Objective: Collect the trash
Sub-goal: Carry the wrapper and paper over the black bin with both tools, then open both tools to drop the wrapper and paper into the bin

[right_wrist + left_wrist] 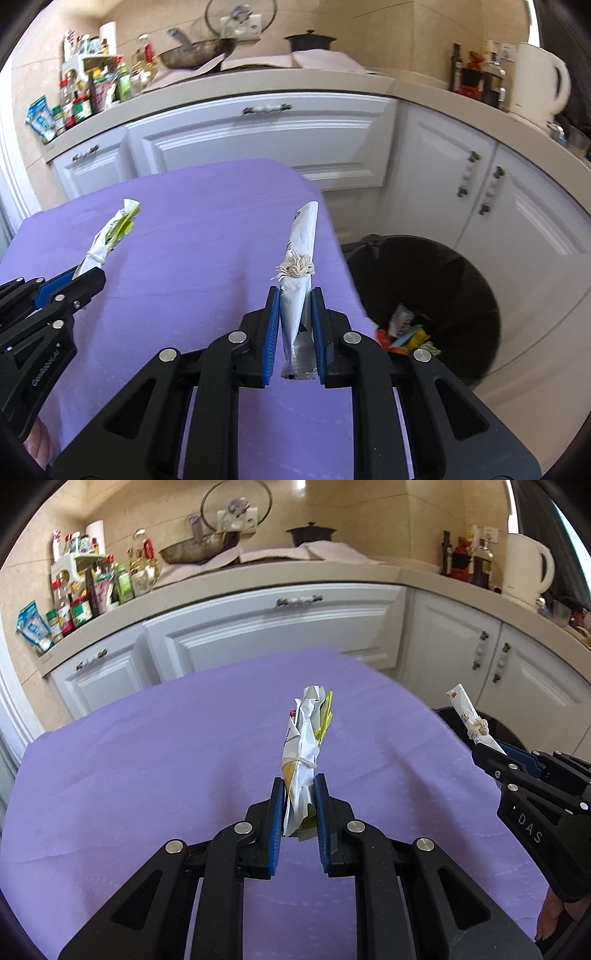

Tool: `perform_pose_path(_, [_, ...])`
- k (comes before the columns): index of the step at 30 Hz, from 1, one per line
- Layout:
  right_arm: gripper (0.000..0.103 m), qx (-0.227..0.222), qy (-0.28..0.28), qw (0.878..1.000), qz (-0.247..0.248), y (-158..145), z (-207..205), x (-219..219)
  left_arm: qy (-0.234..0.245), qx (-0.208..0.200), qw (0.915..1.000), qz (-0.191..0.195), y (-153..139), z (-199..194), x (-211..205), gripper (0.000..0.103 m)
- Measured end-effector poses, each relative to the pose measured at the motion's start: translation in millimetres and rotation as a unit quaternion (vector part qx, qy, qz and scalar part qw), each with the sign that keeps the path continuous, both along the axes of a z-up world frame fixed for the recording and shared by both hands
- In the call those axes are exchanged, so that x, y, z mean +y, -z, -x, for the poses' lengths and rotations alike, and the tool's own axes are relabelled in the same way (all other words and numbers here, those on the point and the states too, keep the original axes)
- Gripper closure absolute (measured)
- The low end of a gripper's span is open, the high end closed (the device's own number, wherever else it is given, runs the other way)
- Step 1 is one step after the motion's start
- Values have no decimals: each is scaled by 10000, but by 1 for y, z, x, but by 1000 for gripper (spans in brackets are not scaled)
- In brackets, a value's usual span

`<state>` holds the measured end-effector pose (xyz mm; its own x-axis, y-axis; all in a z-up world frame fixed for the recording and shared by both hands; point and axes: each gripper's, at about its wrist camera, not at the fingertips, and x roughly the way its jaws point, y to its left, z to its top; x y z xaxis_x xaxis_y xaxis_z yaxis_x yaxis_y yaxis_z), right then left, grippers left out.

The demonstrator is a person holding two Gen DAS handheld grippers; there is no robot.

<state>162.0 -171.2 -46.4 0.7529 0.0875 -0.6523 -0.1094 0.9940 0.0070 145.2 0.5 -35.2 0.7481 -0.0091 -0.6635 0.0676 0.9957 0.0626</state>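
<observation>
My left gripper is shut on a crumpled white and yellow wrapper tied with string, held above the purple table. It also shows in the right wrist view, at the left. My right gripper is shut on a silver-white wrapper tied with a frayed string knot, near the table's right edge. That wrapper also shows in the left wrist view. A black trash bin stands on the floor to the right, with several colourful wrappers inside.
White kitchen cabinets and a beige counter run behind the table. On the counter stand spice jars, a pan, a black pot and a white kettle.
</observation>
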Motion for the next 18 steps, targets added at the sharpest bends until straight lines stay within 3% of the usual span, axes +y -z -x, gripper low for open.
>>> perform_pose_path(18, [86, -341, 1266, 9914, -1, -11, -4, -114, 941, -454, 9944, 128, -14, -18, -97, 86])
